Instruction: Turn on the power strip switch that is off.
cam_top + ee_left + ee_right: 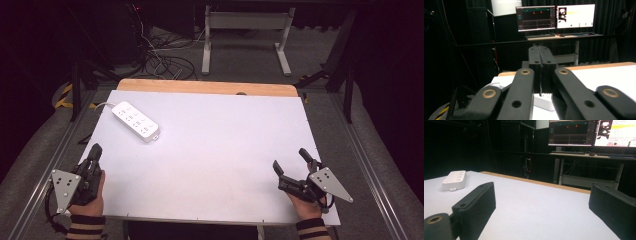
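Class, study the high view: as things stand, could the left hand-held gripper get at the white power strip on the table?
Probably yes. The left hand-held gripper points toward the power strip, with bare table between them and nothing in the way. Its jaws are shut, so they would need opening first.

One power strip, two grippers, one worktop.

A single white power strip (pixel 135 121) lies on the one worktop (pixel 210 160). Two grippers are there, the left gripper (pixel 94 152) and the right gripper (pixel 289 162). Behind stands one desk (pixel 564 37) bearing two monitors (pixel 536 18).
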Available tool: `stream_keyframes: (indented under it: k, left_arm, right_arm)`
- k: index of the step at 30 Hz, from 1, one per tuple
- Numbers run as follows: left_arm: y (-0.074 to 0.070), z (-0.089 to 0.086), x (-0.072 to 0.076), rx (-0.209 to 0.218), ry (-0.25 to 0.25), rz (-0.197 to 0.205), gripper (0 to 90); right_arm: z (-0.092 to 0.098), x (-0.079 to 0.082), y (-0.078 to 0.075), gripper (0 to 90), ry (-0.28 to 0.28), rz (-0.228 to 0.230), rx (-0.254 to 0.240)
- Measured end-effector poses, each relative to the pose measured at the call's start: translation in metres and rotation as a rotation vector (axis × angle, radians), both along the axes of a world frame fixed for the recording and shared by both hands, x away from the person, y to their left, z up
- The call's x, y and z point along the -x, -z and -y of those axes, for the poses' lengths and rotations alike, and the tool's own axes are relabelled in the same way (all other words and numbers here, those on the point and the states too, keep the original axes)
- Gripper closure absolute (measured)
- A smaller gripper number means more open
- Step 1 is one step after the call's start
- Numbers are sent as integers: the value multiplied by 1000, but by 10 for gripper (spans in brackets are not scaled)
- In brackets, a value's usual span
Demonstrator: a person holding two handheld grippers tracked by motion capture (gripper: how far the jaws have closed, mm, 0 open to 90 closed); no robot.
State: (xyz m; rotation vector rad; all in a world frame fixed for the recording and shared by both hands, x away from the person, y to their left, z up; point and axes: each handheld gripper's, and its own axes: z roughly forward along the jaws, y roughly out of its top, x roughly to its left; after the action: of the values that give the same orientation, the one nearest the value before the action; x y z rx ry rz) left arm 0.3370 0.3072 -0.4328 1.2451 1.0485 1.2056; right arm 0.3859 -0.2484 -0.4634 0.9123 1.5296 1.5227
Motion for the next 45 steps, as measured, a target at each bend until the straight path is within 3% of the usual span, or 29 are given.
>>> stream_keyframes:
  k: [4, 12, 16, 20, 21, 23, 24, 26, 27, 29, 30, 31, 34, 35, 37, 39, 41, 44, 45]
  left_arm:
    - [-7, -2, -6, 16, 22, -33, 900]
    - [-30, -9, -22, 12, -20, -33, 900]
    - [-47, -16, -40, 17, -36, -82, 900]
    - [-60, -18, -52, 3, -45, -102, 900]
    - [-69, -19, -62, -3, -46, -119, 900]
    - [-73, -18, -67, -14, -47, -127, 900]
    - [-83, -15, -80, -39, -48, -150, 900]
    - [-88, -13, -87, -50, -47, -163, 900]
    - [-97, -10, -102, -68, -46, -194, 900]
    - [-102, -8, -110, -86, -46, -210, 900]
    - [-109, -6, -128, -89, -43, -245, 900]
    - [-109, -6, -128, -89, -43, -245, 900]
    - [-114, -4, -153, -98, -32, -293, 900]
    - [-116, -5, -169, -107, -40, -318, 900]
    - [-116, -7, -182, -107, -43, -345, 900]
    - [-116, -8, -187, -110, -46, -355, 900]
    - [-114, -11, -201, -118, -49, -389, 900]
    - [-110, -13, -207, -114, -47, -413, 900]
    - [-106, -13, -212, -128, -48, -443, 900]
  right_arm:
    - [0, 0, 0, 76, 0, 1, 4]
    - [-3, -1, 2, 79, -10, -10, 12]
    - [-4, -2, 3, 79, -11, -16, 16]
    - [-6, -3, 4, 81, -20, -24, 16]
    - [-7, -3, 4, 81, -21, -26, 15]
    - [-7, -3, 4, 82, -21, -27, 15]
    - [-7, -4, 4, 82, -21, -26, 14]
    - [-6, -4, 3, 82, -22, -21, 14]
    - [-6, -4, 3, 82, -21, -23, 12]
    - [-5, -4, 4, 83, -18, -26, 13]
    - [-5, -4, 4, 82, -19, -32, 12]
    - [-5, -4, 5, 82, -24, -33, 11]
    - [-7, -4, 5, 83, -42, -48, -12]
    - [-8, -5, 6, 82, -51, -51, -20]
    - [-10, -4, 7, 82, -64, -62, -32]
    - [-11, -4, 8, 82, -73, -69, -21]
    - [-11, -4, 9, 83, -79, -70, -5]
    - [-10, -4, 7, 82, -73, -72, -13]
    - [-9, -4, 7, 82, -72, -68, -12]
